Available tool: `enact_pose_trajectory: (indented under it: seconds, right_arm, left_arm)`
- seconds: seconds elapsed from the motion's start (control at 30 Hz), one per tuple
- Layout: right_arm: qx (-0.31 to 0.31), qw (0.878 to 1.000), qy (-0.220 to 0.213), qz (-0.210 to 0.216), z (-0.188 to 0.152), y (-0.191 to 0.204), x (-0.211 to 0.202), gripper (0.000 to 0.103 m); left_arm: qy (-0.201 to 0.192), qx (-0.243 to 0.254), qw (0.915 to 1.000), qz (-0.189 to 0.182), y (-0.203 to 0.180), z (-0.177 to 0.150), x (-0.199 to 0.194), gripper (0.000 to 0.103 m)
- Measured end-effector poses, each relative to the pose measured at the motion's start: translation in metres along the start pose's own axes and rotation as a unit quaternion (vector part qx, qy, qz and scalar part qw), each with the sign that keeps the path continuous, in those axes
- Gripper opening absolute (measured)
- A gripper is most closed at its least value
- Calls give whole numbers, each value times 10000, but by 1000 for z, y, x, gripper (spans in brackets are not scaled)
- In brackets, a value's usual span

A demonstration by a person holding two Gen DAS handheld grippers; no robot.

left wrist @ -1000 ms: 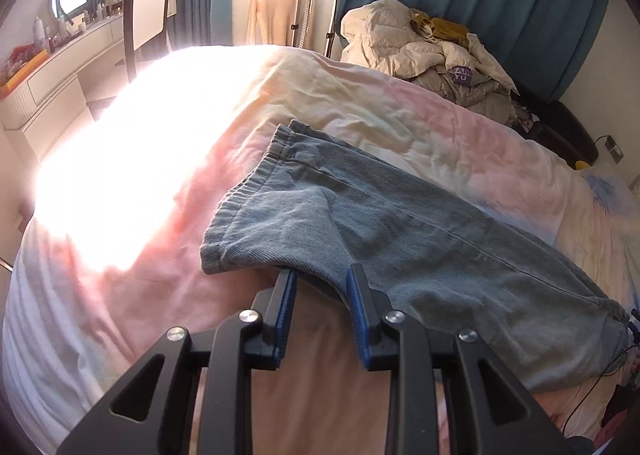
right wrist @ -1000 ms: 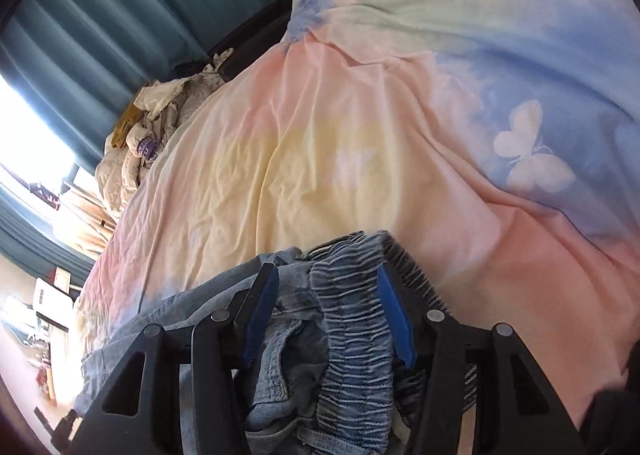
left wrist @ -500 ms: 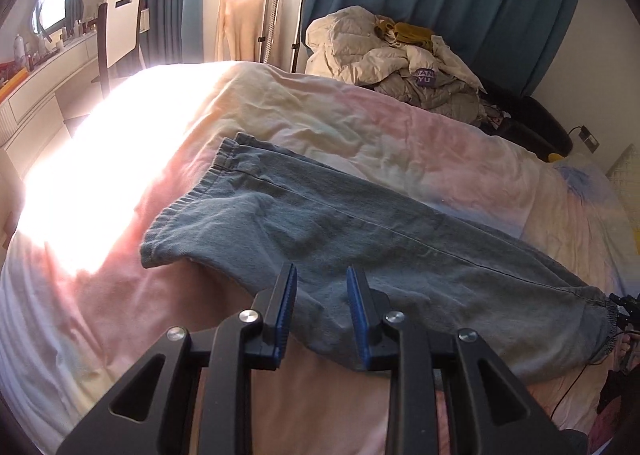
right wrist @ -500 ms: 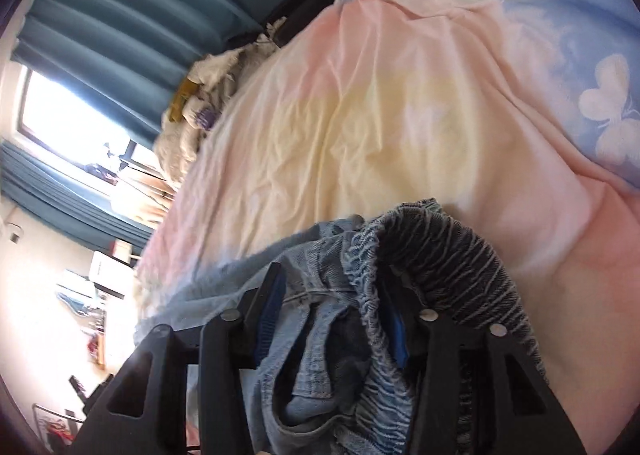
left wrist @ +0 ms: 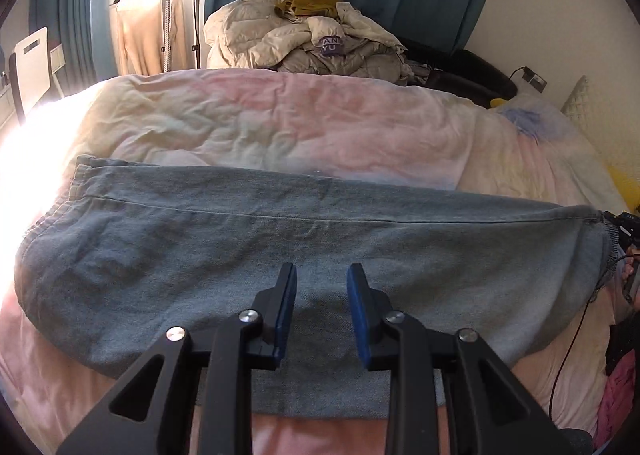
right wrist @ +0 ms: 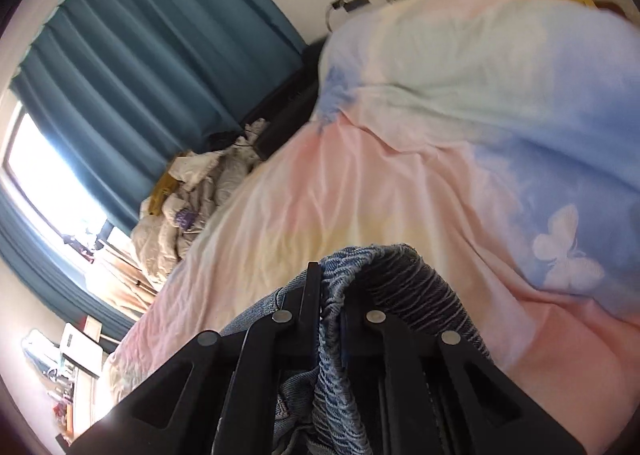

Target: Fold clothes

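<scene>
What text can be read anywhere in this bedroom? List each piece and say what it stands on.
"AN" above "YU": white letters on a purple patch on the pile of pale padded jackets beyond the bed; the patch is creased, so further letters may be hidden.
The same patch in the right wrist view: too blurred to read.
Nothing else legible.

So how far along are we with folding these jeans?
Early. Done: the jeans lie lengthwise on the duvet, legs apparently stacked. In hand: the right gripper has just closed on the elastic waistband; the left gripper hovers open over mid-leg. Left: every crosswise fold, none visible yet.
</scene>
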State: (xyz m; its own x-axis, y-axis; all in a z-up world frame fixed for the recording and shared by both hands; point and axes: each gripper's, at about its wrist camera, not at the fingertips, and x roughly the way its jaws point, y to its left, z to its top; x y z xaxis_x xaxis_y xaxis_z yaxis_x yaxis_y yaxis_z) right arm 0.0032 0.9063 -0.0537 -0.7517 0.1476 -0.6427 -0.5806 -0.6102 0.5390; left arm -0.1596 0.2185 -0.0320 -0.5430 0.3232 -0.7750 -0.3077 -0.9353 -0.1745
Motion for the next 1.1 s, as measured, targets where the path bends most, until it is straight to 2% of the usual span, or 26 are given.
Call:
enact_pose_trajectory:
  seconds: [0.1, 0.2, 0.3, 0.37, 0.43, 0.53, 0.63, 0.73, 0.93, 1.1]
  right_arm:
    - [203, 9990, 269, -280, -21, -26, 33, 8]
    - [341, 9976, 409, -446, -30, -41, 45, 19]
    - [357, 9977, 376, -440, -32, -43, 37, 31]
    - [126, 9973, 379, -609, -33, -34, 28, 47]
    - [-98, 9970, 267, -723, -38, -22, 11, 55]
    - [-310, 9974, 110, -639, -50, -1, -15, 56]
    - [-691, 9949, 15, -728, -69, 30, -37, 57]
    - [-1314, 9874, 16, -885, -92, 73, -53, 57]
    - [-1853, 9826, 151, -56, -144, 169, -72, 57]
    - [-1795, 9816, 396, 519, -205, 255, -62, 57]
  left_arm:
    - [185, 66, 9998, 12, -2, -4, 17, 27]
    - [255, -29, 9996, 104, 9, -4, 22, 27]
    - [229, -264, 9992, 174, 26, -3, 20, 27]
    - [210, -373, 9988, 250, 36, -3, 15, 27]
    - [173, -474, 9984, 258, 43, -4, 8, 27]
    - [93, -486, 9984, 283, 48, -8, -5, 27]
    - [24, -530, 9982, 284, 53, -14, -18, 27]
    - [1, -606, 9979, 241, 59, -22, -30, 27]
    - [-159, -1260, 9917, 222, 98, -35, -56, 27]
    - [-163, -2218, 9749, 142, 155, -43, -73, 27]
